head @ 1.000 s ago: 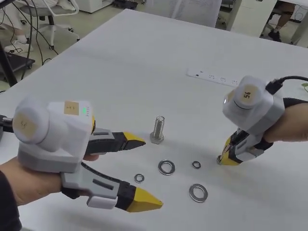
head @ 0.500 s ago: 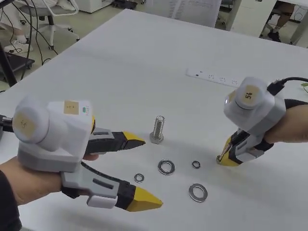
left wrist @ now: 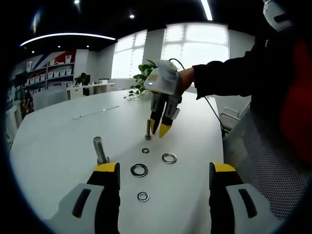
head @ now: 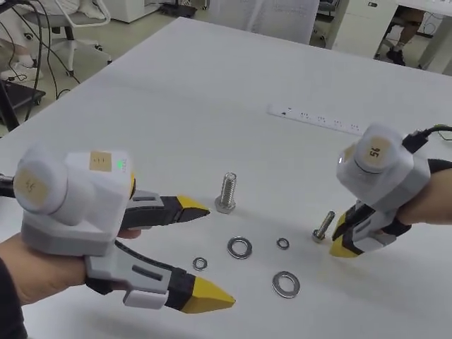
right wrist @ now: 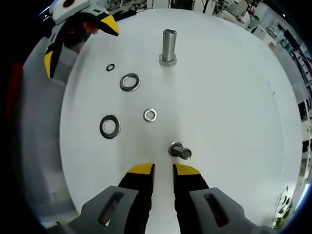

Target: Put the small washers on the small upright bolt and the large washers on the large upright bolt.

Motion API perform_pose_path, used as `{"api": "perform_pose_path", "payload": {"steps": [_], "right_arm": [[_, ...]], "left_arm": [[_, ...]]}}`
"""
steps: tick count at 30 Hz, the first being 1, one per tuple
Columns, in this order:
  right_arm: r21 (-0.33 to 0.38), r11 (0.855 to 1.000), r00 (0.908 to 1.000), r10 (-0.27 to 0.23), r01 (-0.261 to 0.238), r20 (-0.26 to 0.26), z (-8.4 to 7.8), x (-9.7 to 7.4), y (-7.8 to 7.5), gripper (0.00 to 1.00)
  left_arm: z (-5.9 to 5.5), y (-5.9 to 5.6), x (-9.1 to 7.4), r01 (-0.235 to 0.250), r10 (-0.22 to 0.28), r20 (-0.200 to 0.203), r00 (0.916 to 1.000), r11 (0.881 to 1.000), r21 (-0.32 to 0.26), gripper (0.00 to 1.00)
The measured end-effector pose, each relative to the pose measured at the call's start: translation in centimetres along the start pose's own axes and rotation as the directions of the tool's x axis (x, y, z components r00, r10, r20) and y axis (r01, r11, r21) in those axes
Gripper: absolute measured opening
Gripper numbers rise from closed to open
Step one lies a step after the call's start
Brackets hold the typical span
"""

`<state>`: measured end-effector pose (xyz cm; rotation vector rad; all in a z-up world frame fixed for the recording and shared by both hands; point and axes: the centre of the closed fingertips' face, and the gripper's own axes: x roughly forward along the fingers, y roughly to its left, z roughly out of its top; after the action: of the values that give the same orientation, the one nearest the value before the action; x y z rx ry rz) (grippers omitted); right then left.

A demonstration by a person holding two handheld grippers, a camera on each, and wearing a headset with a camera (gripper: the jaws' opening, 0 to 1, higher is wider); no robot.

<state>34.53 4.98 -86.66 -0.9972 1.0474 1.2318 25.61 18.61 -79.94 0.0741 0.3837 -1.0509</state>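
Jaws left: yellow-tipped left gripper (head: 220,254) spread wide, empty.
Jaws right: right gripper (head: 340,248) narrowly parted, empty, right of frame.
Small steel bolt (head: 323,226): standing just beside right tips.
Large steel bolt (head: 226,192): upright, frame centre.
Large steel washers (head: 239,247), small steel washers (head: 200,263): flat on white tabletop (head: 212,106), lower centre.

A wide white table (head: 176,85) is seen in a bright office-type room, with a white power strip (head: 318,119) laid flat on its far part. A rolling chair (head: 74,32) and black cables (head: 35,49) are seen on the pale floor (head: 138,25) past the table's left edge, and white cabinets (head: 353,28) are seen at the back. In the left gripper view, large bright windows (left wrist: 195,46) are shown, with a potted plant (left wrist: 144,78) in front of them, a curved light strip (left wrist: 68,35) and spot lights (left wrist: 131,16) on a dark ceiling, and shelving (left wrist: 46,73) along the left wall.
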Motion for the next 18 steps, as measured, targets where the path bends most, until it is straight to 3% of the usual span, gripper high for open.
{"api": "perform_pose_path", "payload": {"steps": [9, 18], "right_arm": [[0.005, 1.000, 0.9993, 0.022, -0.022, 0.030, 0.9, -0.3, 1.5, 0.16], [-0.038, 0.999, 0.9975, 0.041, -0.039, 0.058, 3.2, -0.4, 3.1, 0.16]], "left_arm": [[0.1, -0.1, -0.1, 0.002, -0.002, 0.001, 1.0000, 1.000, 0.006, 0.74], [0.3, -0.1, -0.2, 0.000, 0.000, 0.008, 1.0000, 1.000, 0.009, 0.74]]}}
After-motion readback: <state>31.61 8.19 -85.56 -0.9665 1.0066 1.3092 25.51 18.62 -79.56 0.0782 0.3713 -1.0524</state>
